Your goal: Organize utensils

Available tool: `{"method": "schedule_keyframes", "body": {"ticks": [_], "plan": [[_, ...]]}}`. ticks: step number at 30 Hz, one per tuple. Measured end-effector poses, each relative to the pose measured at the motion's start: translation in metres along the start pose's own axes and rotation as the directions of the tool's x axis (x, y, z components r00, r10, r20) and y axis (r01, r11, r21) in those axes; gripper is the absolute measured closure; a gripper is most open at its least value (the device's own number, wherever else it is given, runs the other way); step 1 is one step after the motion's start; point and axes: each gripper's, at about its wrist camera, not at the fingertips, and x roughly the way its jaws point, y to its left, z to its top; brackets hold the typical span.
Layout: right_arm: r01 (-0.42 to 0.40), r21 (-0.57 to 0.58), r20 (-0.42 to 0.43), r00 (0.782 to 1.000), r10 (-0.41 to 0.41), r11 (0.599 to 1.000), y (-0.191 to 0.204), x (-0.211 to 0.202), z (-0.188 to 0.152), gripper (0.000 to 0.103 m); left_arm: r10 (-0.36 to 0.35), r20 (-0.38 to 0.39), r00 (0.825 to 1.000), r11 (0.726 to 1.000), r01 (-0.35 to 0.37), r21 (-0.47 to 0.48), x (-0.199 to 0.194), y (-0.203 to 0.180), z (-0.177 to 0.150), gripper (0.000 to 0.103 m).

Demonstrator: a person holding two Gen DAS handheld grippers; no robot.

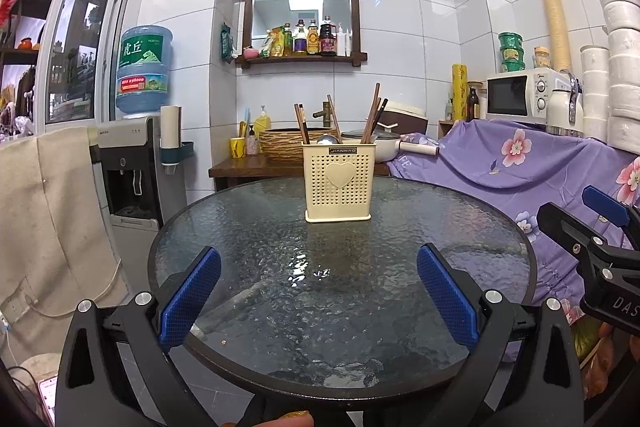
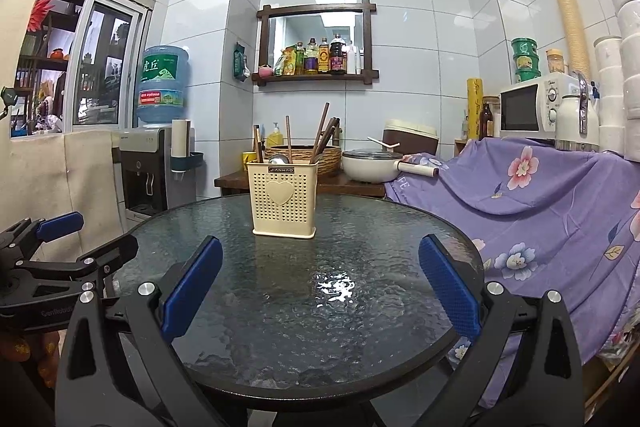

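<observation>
A cream perforated utensil holder (image 1: 339,181) with a heart on its front stands on the far half of the round glass table (image 1: 460,247). It also shows in the right wrist view (image 2: 283,201). Several brown chopsticks (image 1: 372,117) and a metal spoon (image 1: 327,139) stand in it. My left gripper (image 1: 318,293) is open and empty over the table's near edge. My right gripper (image 2: 320,293) is open and empty, to the right of the left one. Each gripper shows at the side of the other's view.
A purple flowered cloth (image 2: 540,203) covers furniture at the right, with a microwave (image 2: 532,109) on top. A water dispenser (image 1: 132,163) stands at the left. A wooden counter with a basket basin and a white pot (image 2: 370,165) is behind the table.
</observation>
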Motion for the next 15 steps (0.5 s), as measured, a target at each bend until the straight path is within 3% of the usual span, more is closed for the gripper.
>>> {"method": "schedule_keyframes", "body": {"ticks": [15], "plan": [[0.0, -0.001, -0.004, 1.0, 0.0, 1.0, 0.0016, 0.0004, -0.0005, 0.006, -0.002, -0.004, 1.0, 1.0, 0.002, 0.004, -0.0001, 0.0003, -0.0002, 0.007]]}}
